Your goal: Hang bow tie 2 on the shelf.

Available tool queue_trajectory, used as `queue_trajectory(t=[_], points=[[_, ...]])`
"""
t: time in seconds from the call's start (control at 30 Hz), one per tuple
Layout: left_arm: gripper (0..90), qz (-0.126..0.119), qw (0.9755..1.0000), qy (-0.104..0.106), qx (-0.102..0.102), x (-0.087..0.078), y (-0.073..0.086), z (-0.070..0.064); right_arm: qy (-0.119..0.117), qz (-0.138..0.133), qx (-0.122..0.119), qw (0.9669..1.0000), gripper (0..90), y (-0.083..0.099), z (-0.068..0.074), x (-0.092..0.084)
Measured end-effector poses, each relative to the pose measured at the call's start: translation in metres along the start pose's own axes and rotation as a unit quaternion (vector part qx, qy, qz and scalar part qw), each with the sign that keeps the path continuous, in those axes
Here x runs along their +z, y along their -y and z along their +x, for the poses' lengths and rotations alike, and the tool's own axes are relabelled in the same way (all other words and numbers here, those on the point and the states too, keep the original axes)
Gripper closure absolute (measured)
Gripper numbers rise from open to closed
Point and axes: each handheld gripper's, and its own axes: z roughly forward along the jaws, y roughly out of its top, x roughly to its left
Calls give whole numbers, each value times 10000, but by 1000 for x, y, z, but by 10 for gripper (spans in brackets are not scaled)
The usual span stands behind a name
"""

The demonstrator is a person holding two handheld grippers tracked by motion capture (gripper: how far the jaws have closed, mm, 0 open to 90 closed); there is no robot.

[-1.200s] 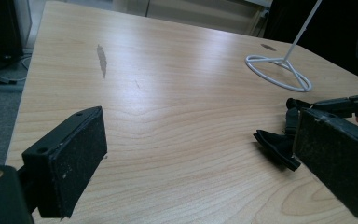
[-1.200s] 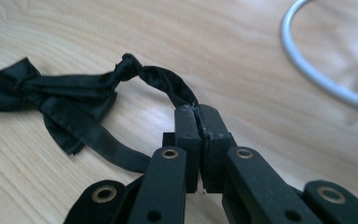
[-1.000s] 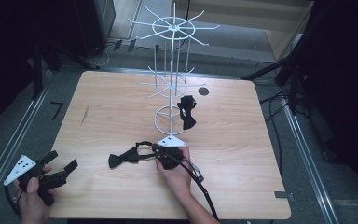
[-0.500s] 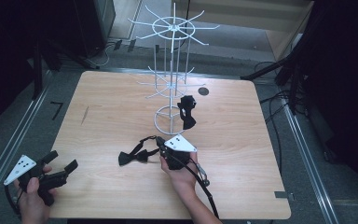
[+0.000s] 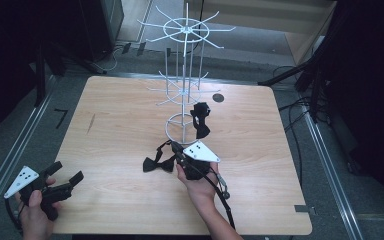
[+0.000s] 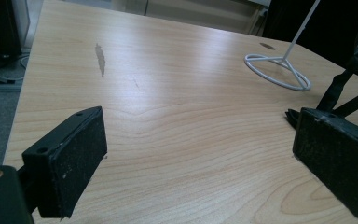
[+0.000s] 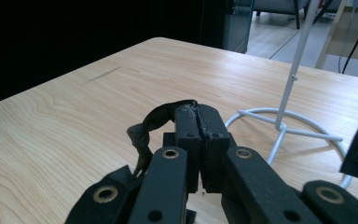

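A black bow tie point(image 5: 157, 164) hangs just above the table from its thin strap point(image 7: 156, 119). My right gripper point(image 5: 176, 149) is shut on that strap, its pads pressed together at the tips point(image 7: 198, 114). It is held in front of the base ring point(image 5: 180, 127) of a white wire rack point(image 5: 185, 75). A second black bow tie point(image 5: 200, 120) hangs on the rack's lower tier. My left gripper point(image 5: 67, 171) is held at the table's front left corner, open, with only bare wood between its jaws point(image 6: 196, 154).
The wooden table point(image 5: 120, 115) has a dark scuff point(image 5: 90, 123) at the left and a round hole point(image 5: 218, 97) behind the rack. Cables trail on the floor at the right point(image 5: 300, 110). The rack's base ring point(image 6: 277, 70) lies beyond my left gripper.
My right gripper has risen and moved right toward the rack's base, carrying the bow tie by its strap. The left gripper has stayed where it was.
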Motion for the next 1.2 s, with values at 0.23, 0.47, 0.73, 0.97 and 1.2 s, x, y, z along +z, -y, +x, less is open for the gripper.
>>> queue_trajectory(t=[0.23, 0.47, 0.73, 0.97, 1.2], points=[[37, 1, 10000, 1, -3, 0, 0, 0, 41, -120, 25, 9999, 896, -8, -4, -6], [37, 3, 10000, 5, 4, 0, 0, 0, 102, -291, 56, 9995, 896, -19, -10, -15], [37, 5, 10000, 5, 1, 0, 0, 0, 166, -459, 79, 9988, 896, -29, -15, -24], [37, 10, 10000, 7, 6, 0, 0, 0, 172, -621, 71, 9979, 896, -37, -17, -30], [37, 10, 10000, 4, 2, 0, 0, 0, 160, -716, 68, 9973, 896, -43, -17, -34]])
